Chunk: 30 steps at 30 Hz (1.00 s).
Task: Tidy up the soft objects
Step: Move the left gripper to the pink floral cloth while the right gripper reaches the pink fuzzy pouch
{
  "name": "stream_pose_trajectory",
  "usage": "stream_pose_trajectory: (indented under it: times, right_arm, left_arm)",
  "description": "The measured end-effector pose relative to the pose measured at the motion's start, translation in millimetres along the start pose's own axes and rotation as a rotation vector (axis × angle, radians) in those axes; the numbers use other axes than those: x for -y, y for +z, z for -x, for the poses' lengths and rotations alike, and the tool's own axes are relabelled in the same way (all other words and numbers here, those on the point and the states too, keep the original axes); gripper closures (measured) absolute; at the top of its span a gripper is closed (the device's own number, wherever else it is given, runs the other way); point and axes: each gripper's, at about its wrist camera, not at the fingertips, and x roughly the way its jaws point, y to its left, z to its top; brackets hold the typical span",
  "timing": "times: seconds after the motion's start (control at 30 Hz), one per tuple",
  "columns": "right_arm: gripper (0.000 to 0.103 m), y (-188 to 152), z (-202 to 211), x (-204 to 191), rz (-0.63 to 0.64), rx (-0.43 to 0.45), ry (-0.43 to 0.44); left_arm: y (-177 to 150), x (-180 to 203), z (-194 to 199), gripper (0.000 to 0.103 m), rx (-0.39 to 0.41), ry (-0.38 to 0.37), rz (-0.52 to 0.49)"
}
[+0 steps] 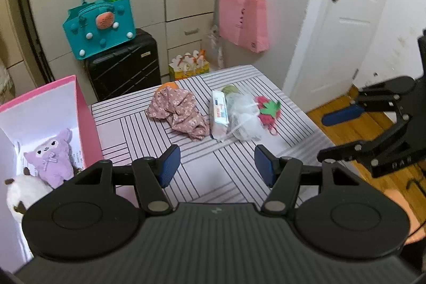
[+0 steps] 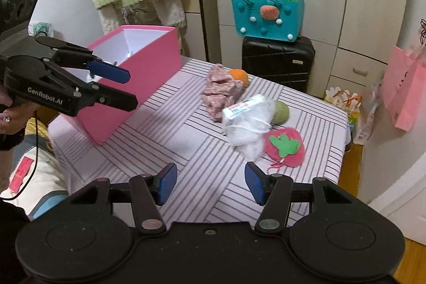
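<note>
Up front, the left claw (image 1: 217,164) hangs over the near part of the desk (image 1: 149,129) with its blue pads spread wide and nothing between them. The right claw (image 2: 210,182) hovers likewise over the near edge of the striped desk, pads apart and empty; from the left wrist view it shows off to the right, beyond the desk edge above the wooden floor (image 1: 335,121).

Further out, the soft things lie in a cluster toward the far side of the desk. A pink floral cloth (image 1: 181,111) is crumpled at the left of the group, with an orange ball (image 2: 238,76) touching its far side. Just beside the cloth lies a wipes packet (image 1: 219,115), and against that a white mesh puff (image 1: 246,116), with a green ball (image 2: 281,112) tucked behind it. A red strawberry-shaped knit piece (image 2: 285,148) with a green leaf sits at the right end, touching the puff.

At the left edge of the desk stands an open pink box (image 2: 149,76). Inside it lie a purple plush toy (image 1: 53,156) and a white plush toy (image 1: 22,194).

Behind the desk, a teal bag (image 1: 99,25) rests on a black suitcase (image 1: 125,65), and a pink bag (image 1: 243,20) hangs on the wall.
</note>
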Motion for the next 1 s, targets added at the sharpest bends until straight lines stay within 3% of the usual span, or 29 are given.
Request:
stream_pose_trajectory:
  times: [0.47,0.6,0.7,1.0]
  right_arm:
    - [0.040,-3,-43,57,-0.059,0.081,-0.091]
    - [0.039,-2,-63,73,-0.089,0.132,-0.127]
    - [0.039,-1,-72,81,-0.107,0.156,-0.160]
    - [0.039,-5,-100,102,-0.164,0.107,-0.136]
  left_arm:
    - [7,-7,-71,0.046,0.092,0.120,0.152]
    - [14,-20,-97,0.044,0.098,0.146,0.264]
    - [17,-23,-116,0.044,0.095,0.203,0.269]
    - [15,-31,-148,0.045,0.080,0.230,0.309]
